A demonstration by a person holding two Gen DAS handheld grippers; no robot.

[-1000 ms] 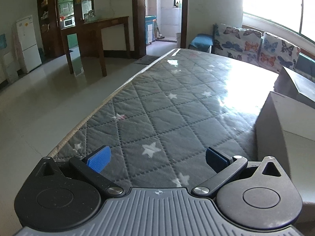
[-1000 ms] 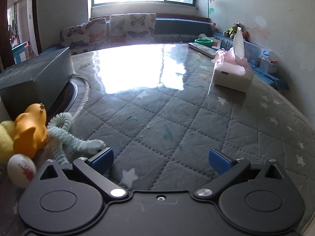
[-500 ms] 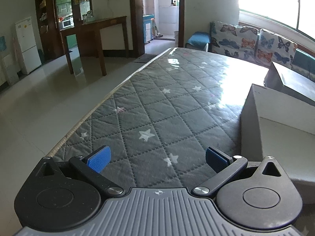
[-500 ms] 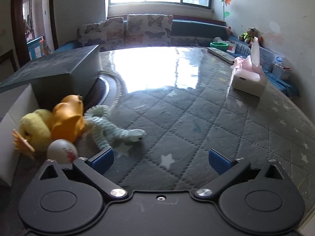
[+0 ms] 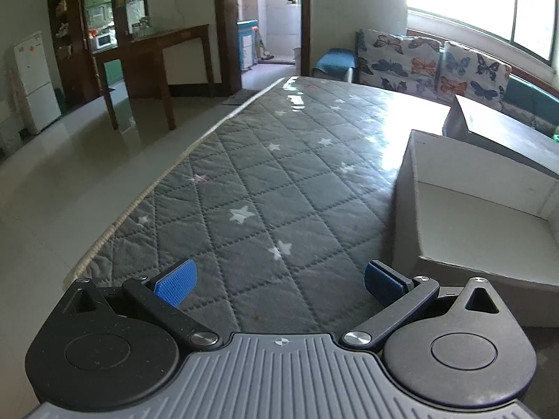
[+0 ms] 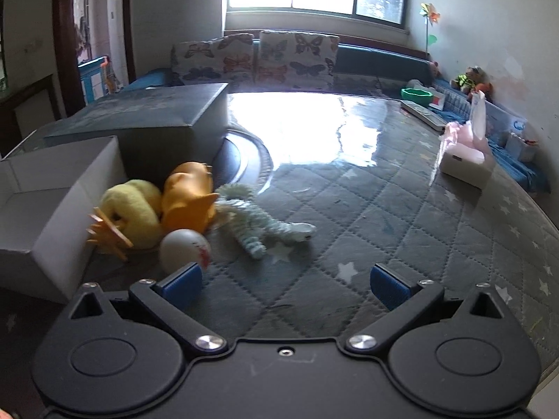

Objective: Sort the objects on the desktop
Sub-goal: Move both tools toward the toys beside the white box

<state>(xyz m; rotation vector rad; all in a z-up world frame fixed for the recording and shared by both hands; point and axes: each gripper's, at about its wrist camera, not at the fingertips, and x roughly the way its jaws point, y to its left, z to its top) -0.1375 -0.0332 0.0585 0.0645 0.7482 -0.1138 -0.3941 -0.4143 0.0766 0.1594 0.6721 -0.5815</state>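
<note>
Four toys huddle by the white box (image 6: 52, 209) near the surface's (image 6: 384, 209) left edge: a yellow plush duck (image 6: 131, 213), an orange toy (image 6: 188, 202), a white egg (image 6: 185, 248) and a pale green fuzzy toy (image 6: 258, 223). The right gripper (image 6: 284, 284) and left gripper (image 5: 279, 282) hang with fingers spread, holding nothing.

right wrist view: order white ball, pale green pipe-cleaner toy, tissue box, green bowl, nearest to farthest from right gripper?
From the right gripper:
1. White ball, just ahead of the left finger.
2. Pale green pipe-cleaner toy, ahead, slightly left of centre.
3. Tissue box, far right on the table.
4. Green bowl, far end, right.
</note>
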